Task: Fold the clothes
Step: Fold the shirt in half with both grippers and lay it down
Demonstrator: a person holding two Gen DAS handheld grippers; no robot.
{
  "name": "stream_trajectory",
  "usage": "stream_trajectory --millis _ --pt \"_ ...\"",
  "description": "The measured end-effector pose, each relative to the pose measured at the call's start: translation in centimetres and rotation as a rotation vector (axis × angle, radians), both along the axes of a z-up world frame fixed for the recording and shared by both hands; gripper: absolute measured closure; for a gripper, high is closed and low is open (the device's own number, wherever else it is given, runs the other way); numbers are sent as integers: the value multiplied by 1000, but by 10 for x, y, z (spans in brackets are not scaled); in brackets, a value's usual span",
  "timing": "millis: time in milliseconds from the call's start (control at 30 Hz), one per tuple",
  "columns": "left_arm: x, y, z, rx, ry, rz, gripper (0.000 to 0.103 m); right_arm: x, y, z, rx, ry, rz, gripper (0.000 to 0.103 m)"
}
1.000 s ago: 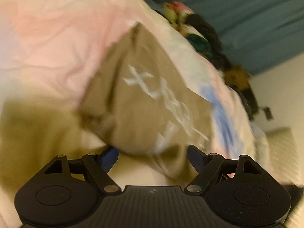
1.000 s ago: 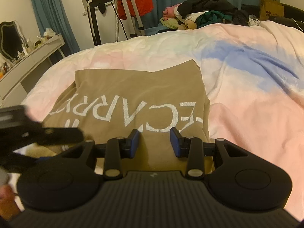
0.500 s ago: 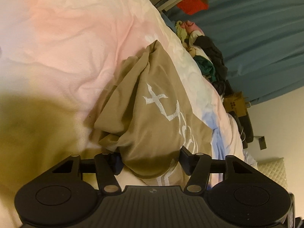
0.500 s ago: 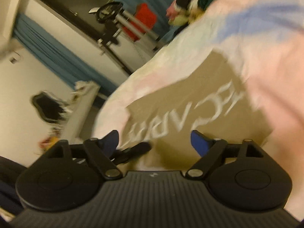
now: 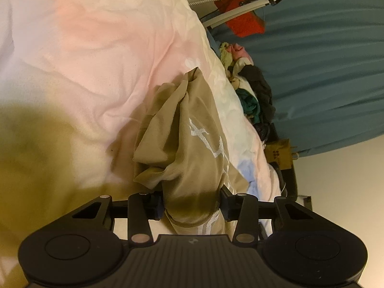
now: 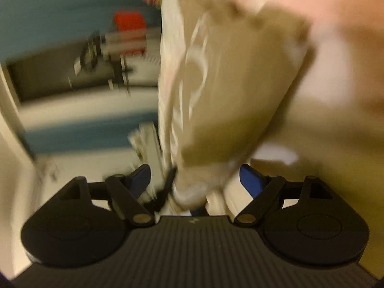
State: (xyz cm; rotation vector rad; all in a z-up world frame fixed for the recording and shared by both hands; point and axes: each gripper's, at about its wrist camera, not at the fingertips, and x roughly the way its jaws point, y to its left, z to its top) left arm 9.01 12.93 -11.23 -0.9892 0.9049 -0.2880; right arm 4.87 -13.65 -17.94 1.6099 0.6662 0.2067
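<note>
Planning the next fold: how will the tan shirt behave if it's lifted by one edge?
Probably very floppy: the tan shirt bunches into soft folds where the left hand-held gripper pinches it. Likely light, since the thin cloth creases easily. It should drape and drag along the pink duvet rather than hold shape.

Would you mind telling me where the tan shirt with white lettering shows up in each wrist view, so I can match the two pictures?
Left wrist: the tan shirt runs from centre down to bottom centre, bunched between the left gripper fingers.
Right wrist: blurred, upper centre down to between the spread fingers of the right gripper.
Shared landmark: the red item against the blue curtain.
</note>
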Motion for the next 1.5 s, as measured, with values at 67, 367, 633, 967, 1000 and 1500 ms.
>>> stream_trajectory --millis 67,367,633,967,1000,1500 --pt "2 0 1 -16 0 4 59 -4 -7 1 -21 2 -75 20" --pt "2 2 7 -46 -12 3 60 -18 -21 18 -231 53 -206 72" --pt "-5 2 30 -154 3 -57 61 -46 -38 64 -366 24 -253 79" --pt "30 -102 96 -38 70 -290 61 -89 -119 119 -360 65 -348 79" --pt "37 -119 103 -16 66 -316 61 -90 -131 123 -368 71 -364 79" --pt "193 -373 169 0 -203 -442 61 24 -307 192 -704 -22 -634 80"
